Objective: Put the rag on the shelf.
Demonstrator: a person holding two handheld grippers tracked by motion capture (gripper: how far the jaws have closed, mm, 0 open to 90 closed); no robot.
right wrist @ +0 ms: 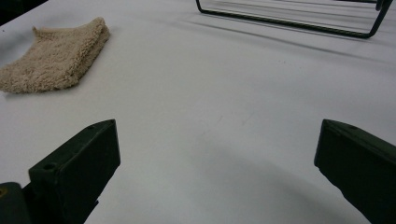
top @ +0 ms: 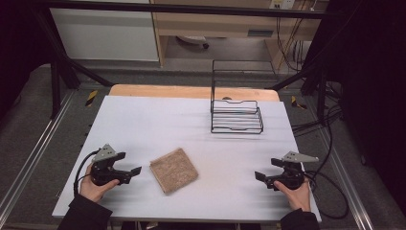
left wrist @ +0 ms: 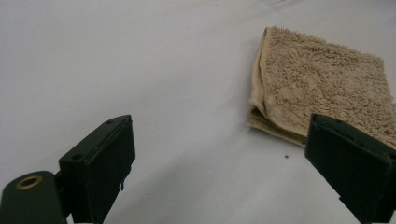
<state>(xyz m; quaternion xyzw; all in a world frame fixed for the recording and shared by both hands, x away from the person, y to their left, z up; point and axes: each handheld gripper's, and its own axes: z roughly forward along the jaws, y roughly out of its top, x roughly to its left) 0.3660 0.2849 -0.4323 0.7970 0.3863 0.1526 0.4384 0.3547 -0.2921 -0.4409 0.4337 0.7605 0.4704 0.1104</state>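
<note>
In the left gripper view the folded beige towel (left wrist: 322,84) runs off the right edge, and the right jaw of the left tongs (left wrist: 224,163) covers its near corner. How many layers the fold has cannot be told.

The right gripper view cuts the black wire rack (right wrist: 289,21) at the top edge, leaving just its base bars.

In the high view the person's forearms are cut off at the bottom edge, and the room behind the desk (top: 191,124) is too dark to make out at both sides.

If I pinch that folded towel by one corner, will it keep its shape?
Probably not: the towel is soft terry in loose folded layers, so it should droop and unfold. It looks light. Its fuzzy pile should give the pads grip.
</note>
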